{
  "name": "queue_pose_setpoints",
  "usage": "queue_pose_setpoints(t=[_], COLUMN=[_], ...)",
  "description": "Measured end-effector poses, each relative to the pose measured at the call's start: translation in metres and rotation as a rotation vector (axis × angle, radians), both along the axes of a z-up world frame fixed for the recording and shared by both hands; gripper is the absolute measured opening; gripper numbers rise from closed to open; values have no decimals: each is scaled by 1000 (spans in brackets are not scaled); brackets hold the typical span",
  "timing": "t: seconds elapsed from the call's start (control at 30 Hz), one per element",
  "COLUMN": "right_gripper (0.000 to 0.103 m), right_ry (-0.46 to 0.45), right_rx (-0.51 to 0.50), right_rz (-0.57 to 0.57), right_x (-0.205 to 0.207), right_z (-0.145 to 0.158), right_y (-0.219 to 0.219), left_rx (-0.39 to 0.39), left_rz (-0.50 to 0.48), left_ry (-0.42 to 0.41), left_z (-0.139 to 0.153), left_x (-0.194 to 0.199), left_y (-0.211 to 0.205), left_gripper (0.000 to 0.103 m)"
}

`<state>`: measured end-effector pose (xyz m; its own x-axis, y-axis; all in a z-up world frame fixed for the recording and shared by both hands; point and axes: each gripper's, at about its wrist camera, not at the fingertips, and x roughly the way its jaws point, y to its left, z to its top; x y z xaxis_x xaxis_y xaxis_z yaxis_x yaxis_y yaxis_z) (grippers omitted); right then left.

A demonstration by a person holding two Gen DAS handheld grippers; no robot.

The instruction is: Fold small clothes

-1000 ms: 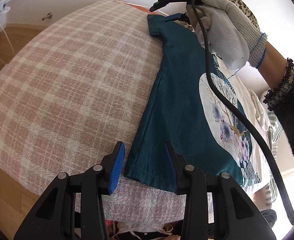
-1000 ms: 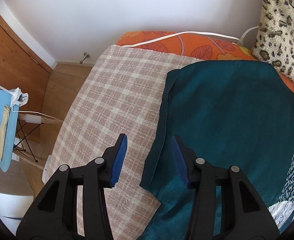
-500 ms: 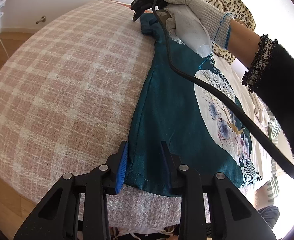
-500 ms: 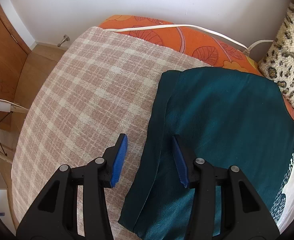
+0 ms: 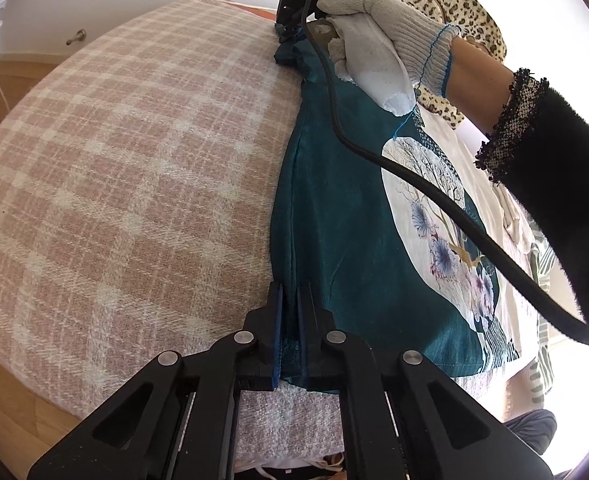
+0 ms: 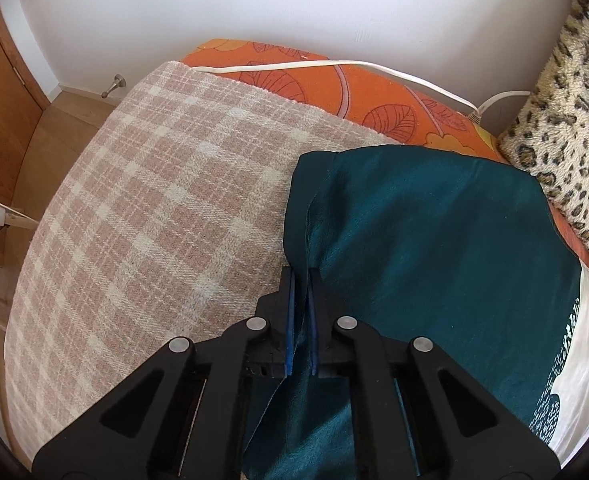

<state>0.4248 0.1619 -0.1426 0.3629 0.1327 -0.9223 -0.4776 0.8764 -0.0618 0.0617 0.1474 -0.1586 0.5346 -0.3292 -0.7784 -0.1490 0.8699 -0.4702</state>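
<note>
Teal printed T-shirt (image 5: 334, 216), lying on plaid blanket (image 5: 134, 168): soft, light, likely slippery. Left gripper (image 5: 289, 320) pinching hem corner; right gripper (image 6: 300, 308) pinching sleeve edge.

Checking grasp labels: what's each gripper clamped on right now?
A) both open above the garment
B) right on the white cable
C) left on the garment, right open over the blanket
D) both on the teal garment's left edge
D: the left gripper and right gripper each pinch the teal garment between shut blue pads along its edge beside the plaid blanket.
</note>
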Motion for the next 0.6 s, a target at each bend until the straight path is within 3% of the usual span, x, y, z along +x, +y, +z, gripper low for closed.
queue_pose_setpoints(t=[0.27, 0.6], right_gripper=[5, 5], right_ry=[-22, -70], right_rx=[58, 176], right_rz=[-11, -41], right_x=[8, 8], right_z=[24, 74], right_y=[-32, -108], left_rx=[-17, -1], left_rz=[-42, -182], left_ry=[-53, -107], left_z=[16, 35], left_x=[4, 14], left_y=[-15, -66], left_gripper=[3, 3])
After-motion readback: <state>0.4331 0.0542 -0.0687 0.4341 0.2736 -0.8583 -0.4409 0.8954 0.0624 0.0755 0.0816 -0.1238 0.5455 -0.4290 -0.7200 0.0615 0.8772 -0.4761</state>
